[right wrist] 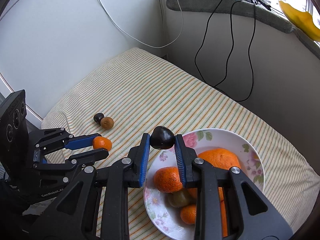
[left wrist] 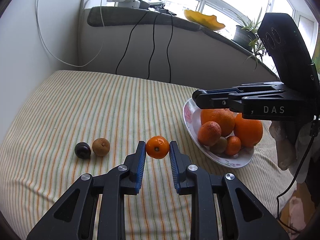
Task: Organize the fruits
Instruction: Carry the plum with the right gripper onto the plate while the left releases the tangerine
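Observation:
My left gripper (left wrist: 157,147) is shut on a small mandarin (left wrist: 157,146), lifted just above the striped cloth (left wrist: 120,104). To its left a dark plum (left wrist: 82,149) and a brown kiwi (left wrist: 101,147) lie side by side on the cloth. My right gripper (right wrist: 162,138) is shut on a second dark plum (right wrist: 162,135), held over the near-left rim of the flowered plate (right wrist: 250,150). The plate holds a big orange (right wrist: 220,158), a smaller orange (right wrist: 168,179), a green kiwi (right wrist: 180,199) and a small mandarin (right wrist: 188,214). In the right wrist view, the left gripper (right wrist: 102,144) sits left of the plate.
The cloth-covered surface meets a white wall at the back and left. A padded windowsill (left wrist: 140,18) behind carries a power strip, a yellow dish (left wrist: 204,20) and a potted plant (left wrist: 246,34); black cables (left wrist: 152,50) hang from it. A gloved hand (left wrist: 288,140) grips the right tool.

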Motion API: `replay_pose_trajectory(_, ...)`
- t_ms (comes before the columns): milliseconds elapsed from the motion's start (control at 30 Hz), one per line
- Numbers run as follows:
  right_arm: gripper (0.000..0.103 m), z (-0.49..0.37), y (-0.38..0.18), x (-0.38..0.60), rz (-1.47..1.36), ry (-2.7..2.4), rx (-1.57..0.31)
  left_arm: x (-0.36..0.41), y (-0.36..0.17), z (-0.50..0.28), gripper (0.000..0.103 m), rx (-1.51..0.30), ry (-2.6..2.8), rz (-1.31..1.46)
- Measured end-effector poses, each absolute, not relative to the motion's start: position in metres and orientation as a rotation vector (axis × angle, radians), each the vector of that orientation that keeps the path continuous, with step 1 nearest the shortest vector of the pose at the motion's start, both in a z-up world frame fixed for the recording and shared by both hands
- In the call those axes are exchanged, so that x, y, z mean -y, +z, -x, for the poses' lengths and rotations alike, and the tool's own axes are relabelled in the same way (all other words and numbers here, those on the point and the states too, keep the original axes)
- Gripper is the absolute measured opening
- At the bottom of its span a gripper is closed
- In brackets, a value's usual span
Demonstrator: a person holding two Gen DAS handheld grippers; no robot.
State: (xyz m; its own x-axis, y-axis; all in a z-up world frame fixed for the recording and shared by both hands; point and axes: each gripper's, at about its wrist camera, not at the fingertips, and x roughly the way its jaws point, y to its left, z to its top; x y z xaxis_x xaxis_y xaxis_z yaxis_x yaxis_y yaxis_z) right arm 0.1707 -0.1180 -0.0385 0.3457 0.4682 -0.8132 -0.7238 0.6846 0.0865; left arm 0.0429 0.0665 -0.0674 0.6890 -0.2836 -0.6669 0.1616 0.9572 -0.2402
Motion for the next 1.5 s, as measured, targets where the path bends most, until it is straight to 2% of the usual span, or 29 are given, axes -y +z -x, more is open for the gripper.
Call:
replay_pose_trajectory(600, 0.026, -0.209, -0.040, 0.187, 0.205, 0.682, -0.948, -0.023, -0.059, -0.080, 0.022, -0.767, -0.312, 0.130)
replay_pose_trajectory(1500, 0.026, -0.236, -0.056, 0.223, 0.127, 0.641, -0.998, -0.009, -0.062, -0.100, 0.022, -0.785, -0.329, 0.126)
